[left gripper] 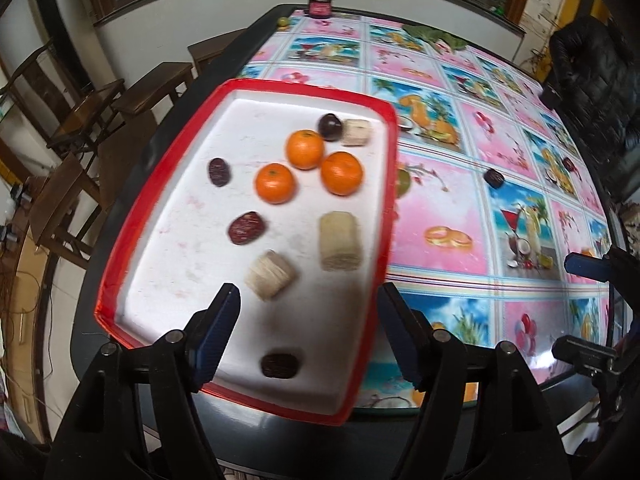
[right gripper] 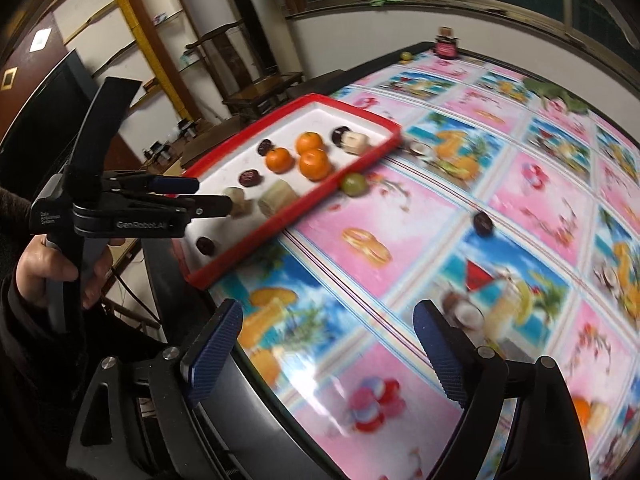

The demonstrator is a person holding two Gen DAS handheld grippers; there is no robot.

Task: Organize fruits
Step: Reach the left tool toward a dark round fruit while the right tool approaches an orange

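A red-rimmed white tray [left gripper: 160,184] [right gripper: 280,216] lies on the table's left side. It holds three oranges [left gripper: 306,149] [right gripper: 310,142], several dark dates [left gripper: 245,227] [right gripper: 250,178] and pale sugarcane pieces [left gripper: 339,241] [right gripper: 276,198]. A green fruit [right gripper: 354,184] sits on the table against the tray's right rim. A dark date [left gripper: 494,178] [right gripper: 483,223] lies loose on the tablecloth. My left gripper [left gripper: 308,304] [right gripper: 212,196] is open and empty above the tray's near end. My right gripper [right gripper: 328,320] is open and empty over the table's near edge.
The table [left gripper: 460,208] has a pink and blue fruit-print cloth. A small jar [left gripper: 320,4] and a green fruit [left gripper: 283,21] stand at the far edge. Wooden chairs [left gripper: 100,104] stand to the left. A dark jacket [left gripper: 592,80] lies at the far right.
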